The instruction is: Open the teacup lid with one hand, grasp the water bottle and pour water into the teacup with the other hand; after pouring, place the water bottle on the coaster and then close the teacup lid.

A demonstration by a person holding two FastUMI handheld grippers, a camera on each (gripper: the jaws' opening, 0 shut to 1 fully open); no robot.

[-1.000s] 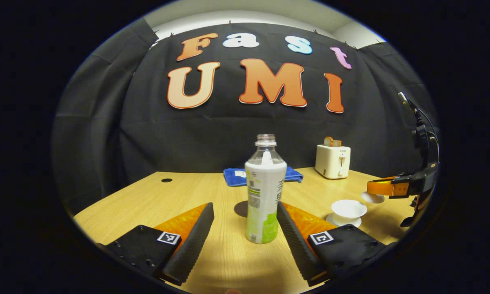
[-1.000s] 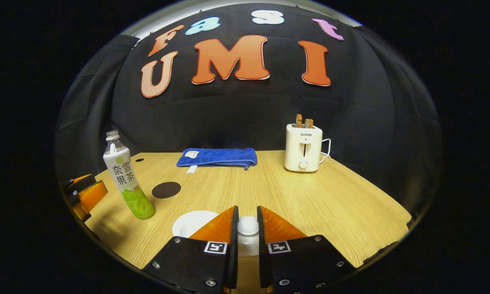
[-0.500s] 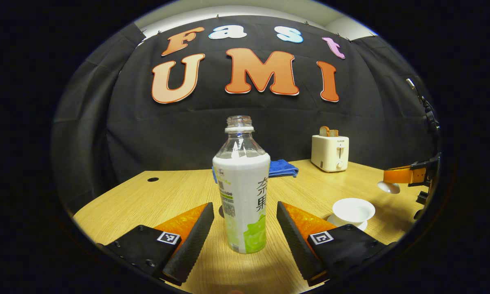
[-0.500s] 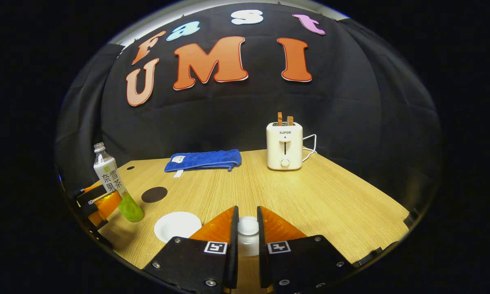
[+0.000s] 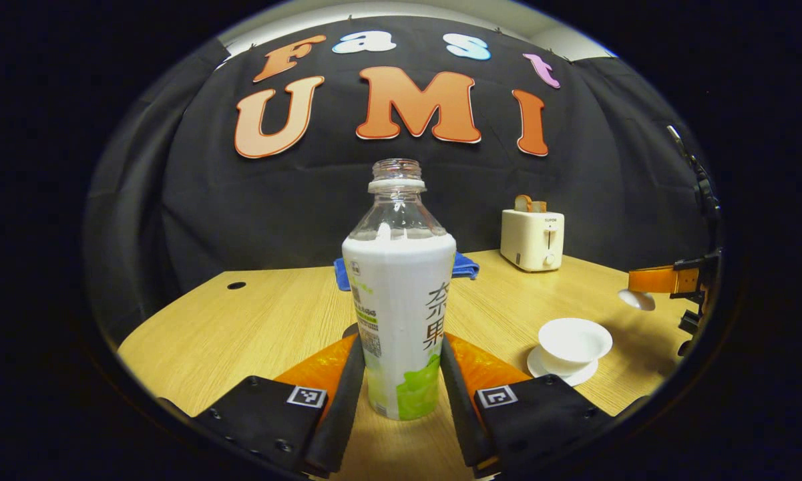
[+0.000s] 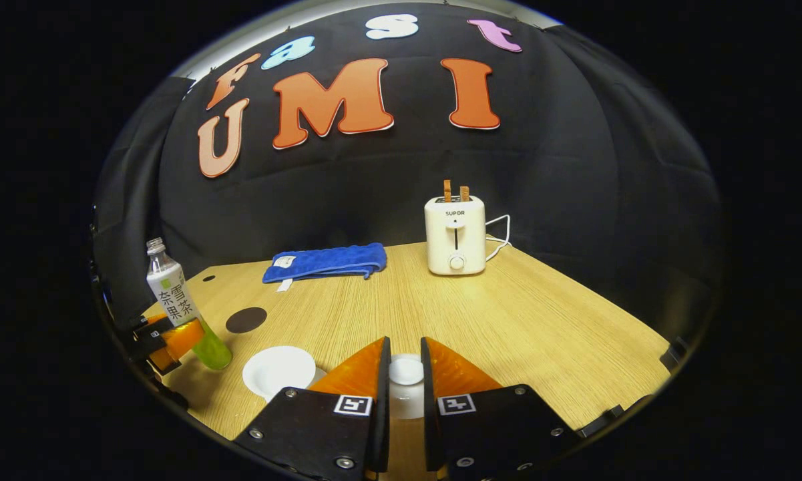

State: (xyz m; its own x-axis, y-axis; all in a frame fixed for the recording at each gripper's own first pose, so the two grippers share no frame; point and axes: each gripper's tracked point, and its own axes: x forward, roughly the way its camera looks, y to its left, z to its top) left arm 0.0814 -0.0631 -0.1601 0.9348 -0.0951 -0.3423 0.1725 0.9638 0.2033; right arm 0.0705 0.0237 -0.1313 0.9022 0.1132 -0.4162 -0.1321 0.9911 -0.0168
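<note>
An uncapped water bottle (image 5: 401,294) with a white and green label stands upright on the wooden table. My left gripper (image 5: 401,342) is shut on its lower half, a finger pressing each side. The open white teacup (image 5: 574,337) sits on its saucer to the right. Beyond it my right gripper (image 5: 644,288) holds the white lid (image 5: 636,299) in the air. In the right gripper view, my right gripper (image 6: 405,351) is shut on the lid (image 6: 406,374). The teacup (image 6: 278,369), the dark round coaster (image 6: 246,320) and the bottle (image 6: 173,294) lie to its left.
A cream toaster (image 6: 454,234) with two slices of toast stands at the back of the table, its cord trailing right. A folded blue cloth (image 6: 324,262) lies at the back middle. A small round hole (image 5: 236,285) sits in the far left tabletop.
My left gripper moved forward around the bottle and closed on it. My right gripper drifted to the right with the lid, away from the teacup.
</note>
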